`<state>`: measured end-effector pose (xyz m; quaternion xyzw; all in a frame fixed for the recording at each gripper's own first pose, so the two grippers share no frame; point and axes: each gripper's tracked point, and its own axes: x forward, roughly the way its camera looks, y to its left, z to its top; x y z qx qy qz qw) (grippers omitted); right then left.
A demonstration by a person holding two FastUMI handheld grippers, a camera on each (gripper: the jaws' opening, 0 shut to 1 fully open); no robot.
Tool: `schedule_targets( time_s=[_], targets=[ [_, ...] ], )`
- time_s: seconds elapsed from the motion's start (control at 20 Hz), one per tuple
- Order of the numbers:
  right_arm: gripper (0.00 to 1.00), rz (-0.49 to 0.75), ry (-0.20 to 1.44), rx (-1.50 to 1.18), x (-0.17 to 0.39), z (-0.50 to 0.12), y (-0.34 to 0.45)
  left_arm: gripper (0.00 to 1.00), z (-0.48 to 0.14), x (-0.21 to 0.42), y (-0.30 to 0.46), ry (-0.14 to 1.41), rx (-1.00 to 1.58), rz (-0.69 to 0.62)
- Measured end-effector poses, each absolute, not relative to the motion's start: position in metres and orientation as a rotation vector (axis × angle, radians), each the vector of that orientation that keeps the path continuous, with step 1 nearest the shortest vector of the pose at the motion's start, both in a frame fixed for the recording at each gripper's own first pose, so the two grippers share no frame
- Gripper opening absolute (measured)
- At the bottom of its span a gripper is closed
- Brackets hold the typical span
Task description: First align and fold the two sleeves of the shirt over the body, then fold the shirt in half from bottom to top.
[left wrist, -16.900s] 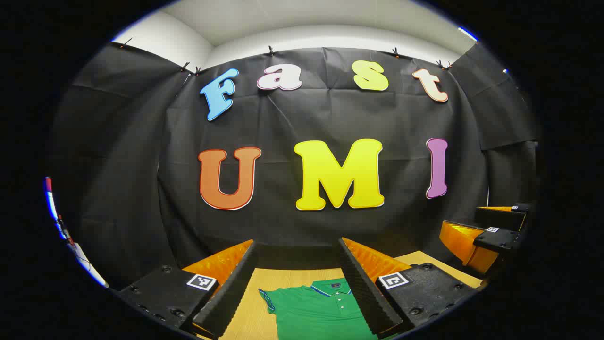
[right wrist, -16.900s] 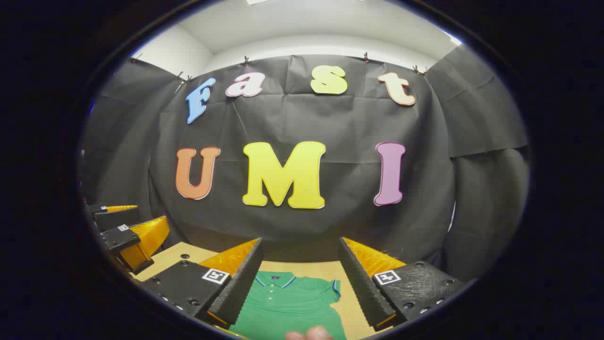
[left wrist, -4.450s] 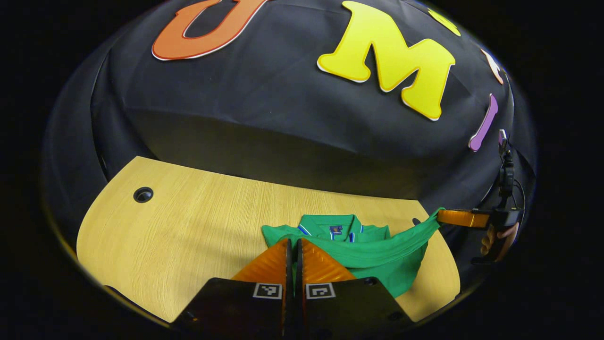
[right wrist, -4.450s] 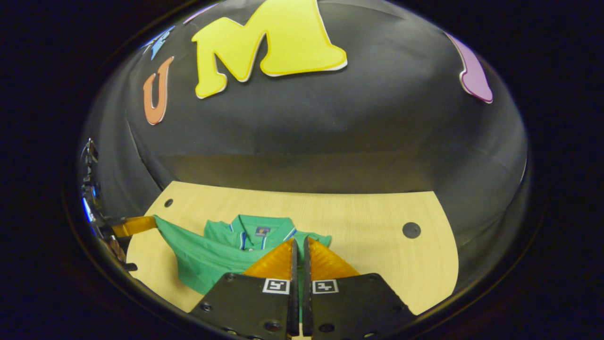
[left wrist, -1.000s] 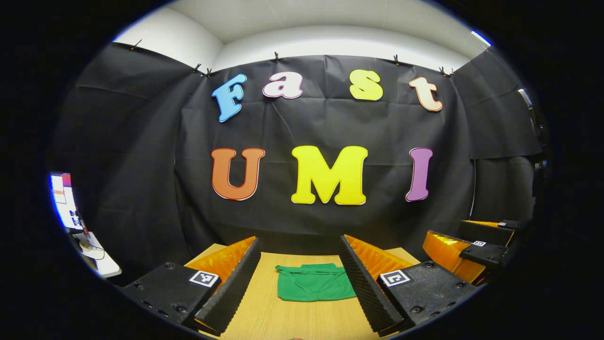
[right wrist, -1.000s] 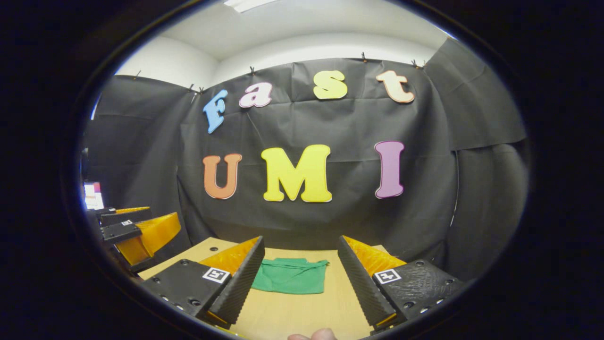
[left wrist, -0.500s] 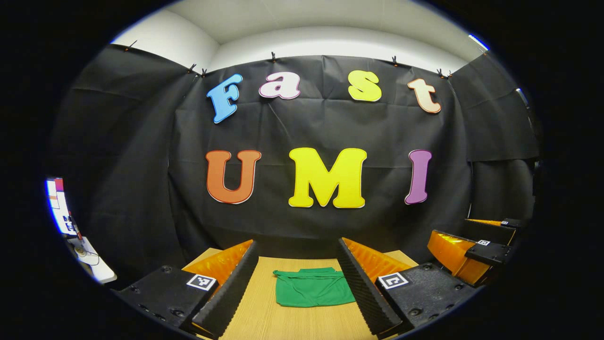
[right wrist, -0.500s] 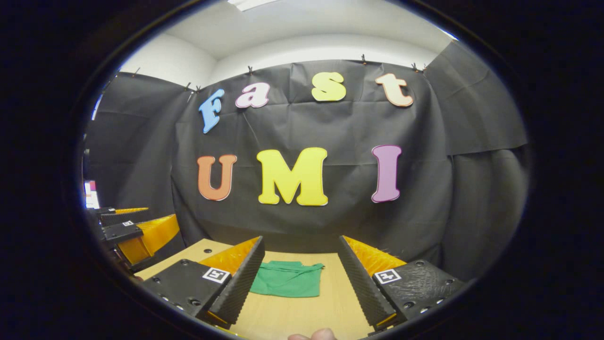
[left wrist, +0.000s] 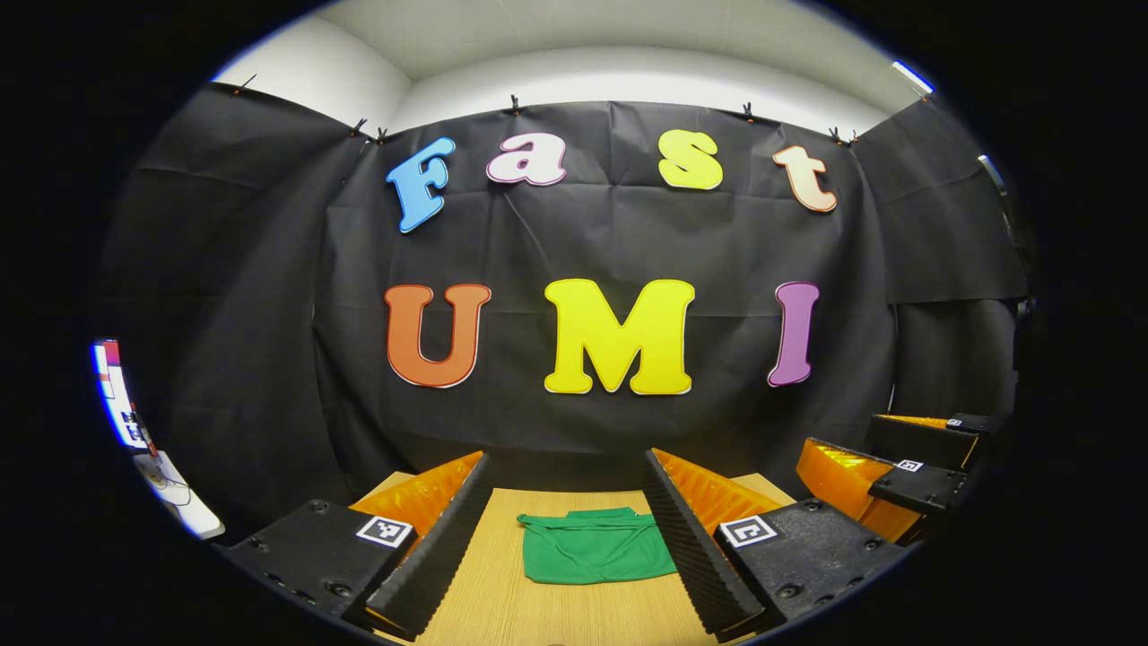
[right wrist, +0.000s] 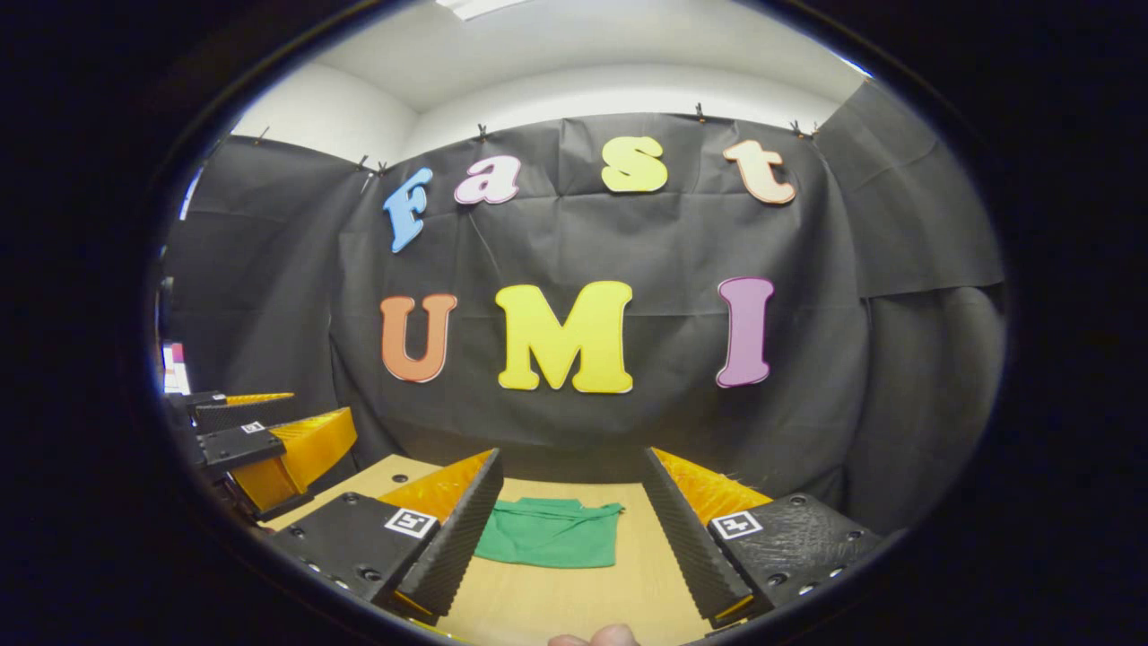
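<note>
Shirt [left wrist: 595, 556]: lay folded small on the surface [left wrist: 556, 615], apparently done, unmoved over the last second.
Left gripper [left wrist: 563, 529]: jaws wide, empty.
Right gripper [right wrist: 569, 525]: jaws wide, empty.

In the left gripper view, the folded green shirt [left wrist: 595, 556] has its right edge hidden behind a gripper finger. In the right gripper view its left edge is hidden likewise. A fingertip [right wrist: 596, 637] is cut off at that view's bottom edge. The small screen [left wrist: 114, 395] at far left is partly cut off.
</note>
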<state>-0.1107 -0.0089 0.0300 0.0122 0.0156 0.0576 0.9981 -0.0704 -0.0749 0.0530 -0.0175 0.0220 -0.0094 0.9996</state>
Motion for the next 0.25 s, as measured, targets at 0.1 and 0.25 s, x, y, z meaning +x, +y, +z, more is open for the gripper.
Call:
schedule_targets(
  time_s=[0.1,0.25],
  targets=[
    [0.96,0.116,0.035,0.024,-0.1102,0.028,-0.0078,1.0,0.0531,-0.0697,-0.0744,0.041,-0.034,-0.018],
    [0.96,0.12,0.04,0.023,-0.1097,0.0248,-0.0073,1.0,0.0513,-0.0686,-0.0733,0.046,-0.033,-0.017]
  ],
)
